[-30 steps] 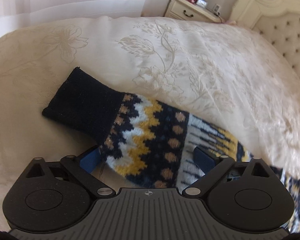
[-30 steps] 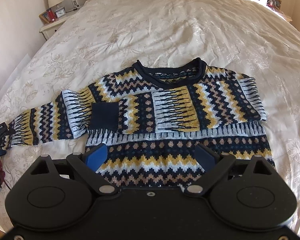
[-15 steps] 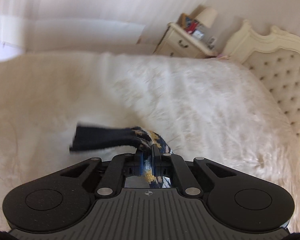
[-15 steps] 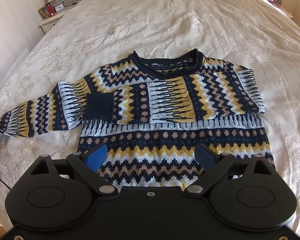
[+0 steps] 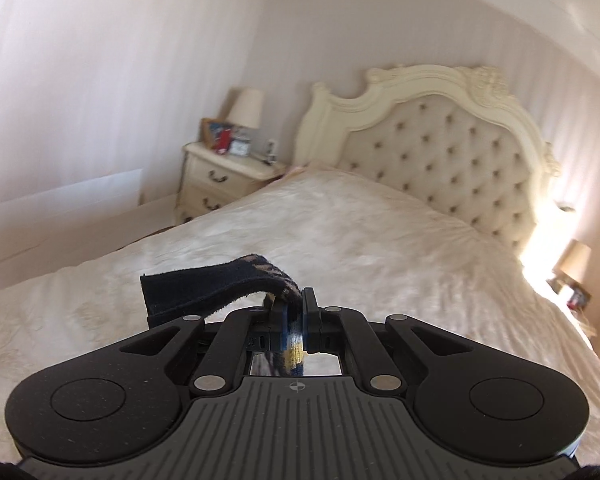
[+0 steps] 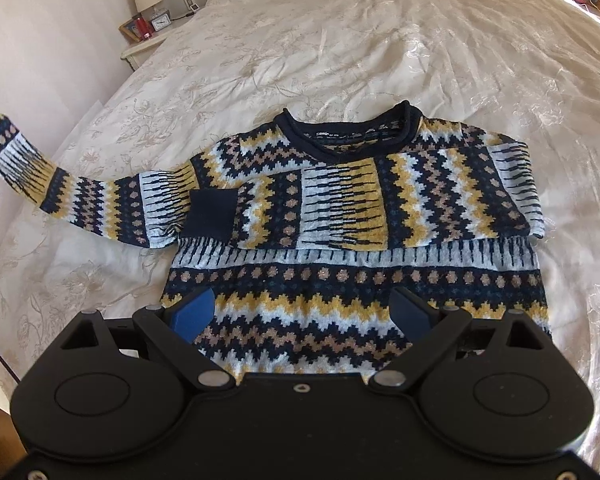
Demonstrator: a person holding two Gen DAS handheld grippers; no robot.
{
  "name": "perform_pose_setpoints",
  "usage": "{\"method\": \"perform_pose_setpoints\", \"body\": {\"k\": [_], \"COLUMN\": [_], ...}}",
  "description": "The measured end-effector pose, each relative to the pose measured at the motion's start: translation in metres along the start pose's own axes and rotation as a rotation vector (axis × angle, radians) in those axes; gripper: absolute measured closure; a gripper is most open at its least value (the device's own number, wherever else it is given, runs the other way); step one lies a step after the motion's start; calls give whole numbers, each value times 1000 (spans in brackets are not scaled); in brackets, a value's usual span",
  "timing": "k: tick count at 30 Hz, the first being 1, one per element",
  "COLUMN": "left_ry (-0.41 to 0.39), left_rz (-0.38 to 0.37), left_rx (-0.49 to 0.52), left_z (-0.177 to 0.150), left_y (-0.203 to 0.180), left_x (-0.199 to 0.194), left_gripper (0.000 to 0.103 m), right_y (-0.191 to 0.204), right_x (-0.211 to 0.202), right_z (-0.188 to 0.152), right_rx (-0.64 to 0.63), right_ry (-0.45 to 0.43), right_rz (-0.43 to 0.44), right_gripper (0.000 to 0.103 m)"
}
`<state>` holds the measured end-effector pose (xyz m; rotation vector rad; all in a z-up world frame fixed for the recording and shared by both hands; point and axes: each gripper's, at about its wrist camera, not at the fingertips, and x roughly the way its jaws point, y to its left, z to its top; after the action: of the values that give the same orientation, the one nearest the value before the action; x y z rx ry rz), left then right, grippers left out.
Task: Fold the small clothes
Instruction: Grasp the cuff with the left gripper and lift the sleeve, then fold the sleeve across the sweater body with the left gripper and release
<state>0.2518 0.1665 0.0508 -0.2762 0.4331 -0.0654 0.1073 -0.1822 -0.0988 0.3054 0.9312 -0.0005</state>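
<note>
A small patterned sweater [image 6: 356, 240] in navy, yellow and white lies face up on the bed. Its right sleeve is folded across the chest, the navy cuff [image 6: 213, 213] near the middle. Its left sleeve [image 6: 60, 184] stretches out to the left and rises off the bed at its end. My left gripper [image 5: 295, 312] is shut on that sleeve near its navy cuff [image 5: 204, 290], which hangs out to the left above the bed. My right gripper [image 6: 300, 314] is open and empty above the sweater's lower hem.
The cream floral bedspread [image 6: 340, 40] covers the whole bed. A tufted headboard [image 5: 440, 152] stands at the far end. A nightstand [image 5: 220, 180] with a lamp and small items stands left of the bed, against the wall.
My left gripper closed on the left sleeve near the cuff and lifted it off the bed, tilting up toward the headboard. The right gripper stayed open and moved slightly closer over the hem.
</note>
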Motion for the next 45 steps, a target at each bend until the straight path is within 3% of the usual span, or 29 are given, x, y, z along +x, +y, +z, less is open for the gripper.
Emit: {"method": "perform_pose_setpoints", "body": {"k": [10, 17, 24, 28, 36, 40, 45], "left_ry": [30, 167, 350, 387, 370, 398, 488], "left_rz": [-179, -238, -292, -345, -427, -353, -191], "left_rx": [119, 180, 303, 318, 390, 414, 414], "left_z": [-45, -116, -181, -194, -188, -184, -188], "left_y": [-152, -231, -279, -292, -294, -268, -222], "left_x": [17, 52, 73, 69, 55, 62, 85], "left_gripper": [98, 97, 93, 77, 71, 70, 70], "right_y": [-72, -115, -143, -149, -141, -138, -141], "right_x": [-22, -29, -30, -28, -19, -13, -1], "right_z": [-3, -8, -15, -18, -14, -6, 12], "right_rx": [16, 54, 94, 115, 130, 130, 138], "right_ry": [-20, -12, 12, 23, 18, 6, -6], "right_rz": [65, 54, 16, 0, -26, -45, -63], "right_gripper": [8, 8, 8, 8, 8, 8, 8]}}
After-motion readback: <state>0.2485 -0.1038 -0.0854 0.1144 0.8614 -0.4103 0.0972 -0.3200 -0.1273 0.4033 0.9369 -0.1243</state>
